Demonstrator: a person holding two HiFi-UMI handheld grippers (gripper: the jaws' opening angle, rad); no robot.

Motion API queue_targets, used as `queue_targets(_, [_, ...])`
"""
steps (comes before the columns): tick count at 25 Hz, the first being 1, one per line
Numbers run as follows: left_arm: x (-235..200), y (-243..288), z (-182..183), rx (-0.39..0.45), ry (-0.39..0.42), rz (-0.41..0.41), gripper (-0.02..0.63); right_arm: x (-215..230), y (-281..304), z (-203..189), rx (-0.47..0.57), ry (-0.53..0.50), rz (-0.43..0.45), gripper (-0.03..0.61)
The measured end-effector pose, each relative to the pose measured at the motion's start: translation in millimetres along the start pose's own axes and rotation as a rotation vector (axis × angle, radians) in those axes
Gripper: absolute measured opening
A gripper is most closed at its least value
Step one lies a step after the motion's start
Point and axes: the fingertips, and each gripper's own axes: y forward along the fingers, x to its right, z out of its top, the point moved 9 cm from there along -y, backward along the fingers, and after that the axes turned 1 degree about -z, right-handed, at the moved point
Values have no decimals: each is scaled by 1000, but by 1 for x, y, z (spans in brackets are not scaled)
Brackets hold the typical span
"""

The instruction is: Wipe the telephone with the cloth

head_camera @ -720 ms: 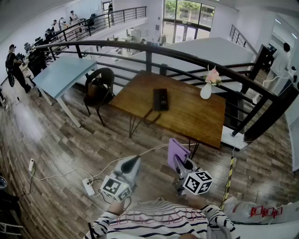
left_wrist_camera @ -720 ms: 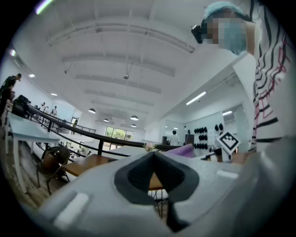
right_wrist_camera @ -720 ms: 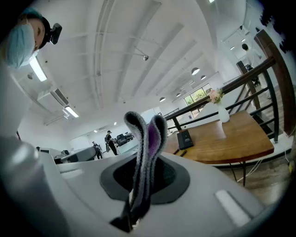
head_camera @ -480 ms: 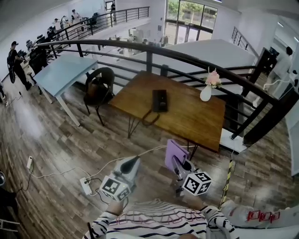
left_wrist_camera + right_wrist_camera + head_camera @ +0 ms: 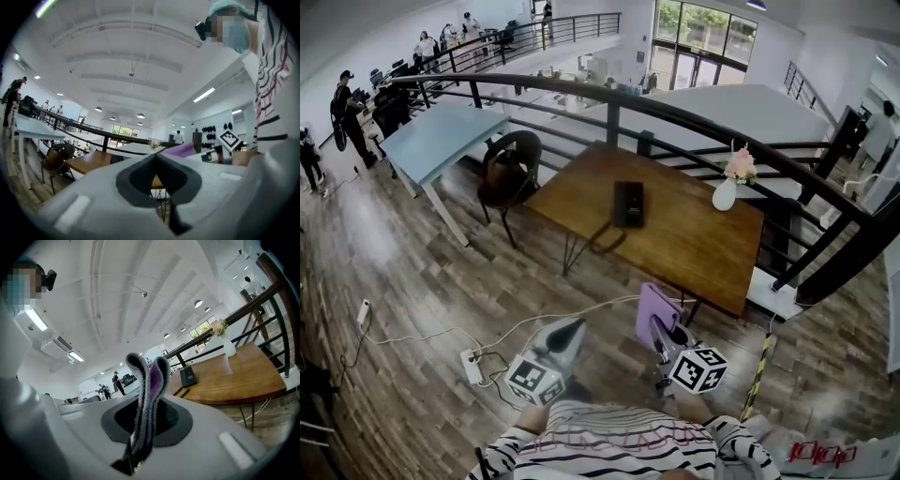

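Head view: open floor [image 5: 441, 281] is seen before the table [image 5: 703, 253] edge, telephone [image 5: 628, 203] mid-top; gripper views add cloth [image 5: 150, 376] pinched in right gripper [image 5: 144, 416], left gripper [image 5: 156, 157] pressed together.

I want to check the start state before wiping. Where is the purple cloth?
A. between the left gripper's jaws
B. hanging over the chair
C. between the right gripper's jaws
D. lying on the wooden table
C: the right gripper view shows the cloth pinched between the jaws of the right gripper, apart from the table where the telephone lies.
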Motion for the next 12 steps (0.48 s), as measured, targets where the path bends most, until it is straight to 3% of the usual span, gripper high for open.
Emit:
queue_targets(5, [-30,11,1,0,-8,-9,0,2,33,6,-6,3,-7,37])
queue_targets(12, [-114,27,18,-1,-37,-40,0,-10,109,22,7,8,-38,37])
